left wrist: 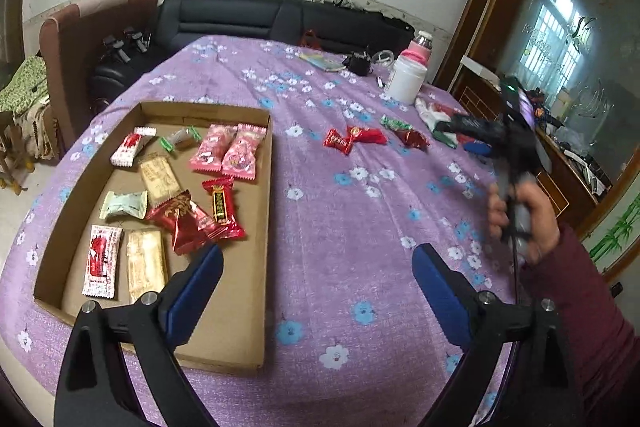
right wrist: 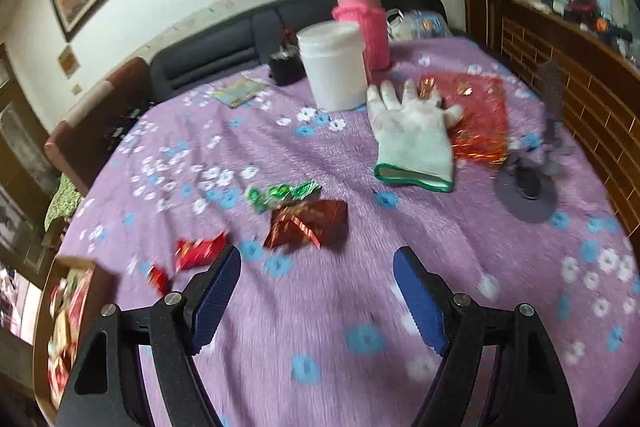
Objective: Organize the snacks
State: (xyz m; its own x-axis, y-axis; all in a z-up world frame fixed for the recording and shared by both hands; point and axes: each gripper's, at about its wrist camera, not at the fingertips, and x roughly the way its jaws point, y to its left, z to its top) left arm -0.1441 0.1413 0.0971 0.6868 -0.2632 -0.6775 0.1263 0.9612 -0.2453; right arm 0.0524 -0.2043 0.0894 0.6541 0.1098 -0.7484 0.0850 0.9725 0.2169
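Observation:
A shallow cardboard tray (left wrist: 240, 339) lies on the purple flowered cloth at the left and holds several wrapped snacks, such as two pink packets (left wrist: 226, 151). My left gripper (left wrist: 318, 287) is open and empty over the tray's right edge. Loose snacks lie on the cloth: two red candies (left wrist: 352, 139), a dark red packet (right wrist: 310, 225) and a green candy (right wrist: 282, 193). My right gripper (right wrist: 318, 295) is open and empty, just short of the dark red packet. It also shows in the left wrist view (left wrist: 472, 131), held in a hand.
A white jar (right wrist: 334, 65), a pink bottle (right wrist: 364, 23), a white glove (right wrist: 412, 135) on a red foil bag (right wrist: 484, 107), a grey stand (right wrist: 528, 187) and a black object (right wrist: 284, 67) stand on the far side. A dark sofa (left wrist: 240, 19) lies beyond the table.

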